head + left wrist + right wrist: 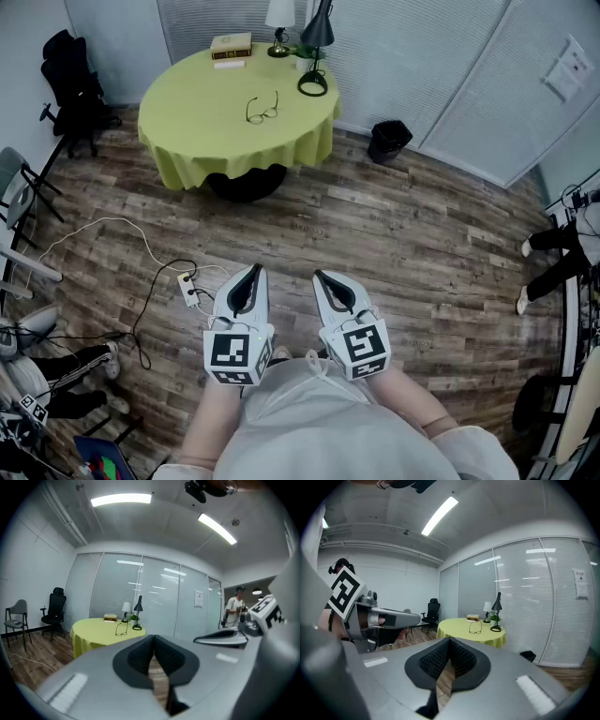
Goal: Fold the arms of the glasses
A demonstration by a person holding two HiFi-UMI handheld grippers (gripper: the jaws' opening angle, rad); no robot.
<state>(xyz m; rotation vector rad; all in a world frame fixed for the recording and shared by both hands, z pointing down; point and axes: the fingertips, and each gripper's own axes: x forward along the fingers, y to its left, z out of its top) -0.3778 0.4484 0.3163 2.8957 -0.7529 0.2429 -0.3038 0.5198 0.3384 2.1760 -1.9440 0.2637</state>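
Left gripper [253, 272] and right gripper [321, 277] both closed, empty, held side by side at the body; probably a carry pose, since the glasses [262, 109], arms seemingly unfolded, lie well away on the table [187, 141].

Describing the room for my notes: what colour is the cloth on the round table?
Plain yellow-green; the round tablecloth shows best in the head view.
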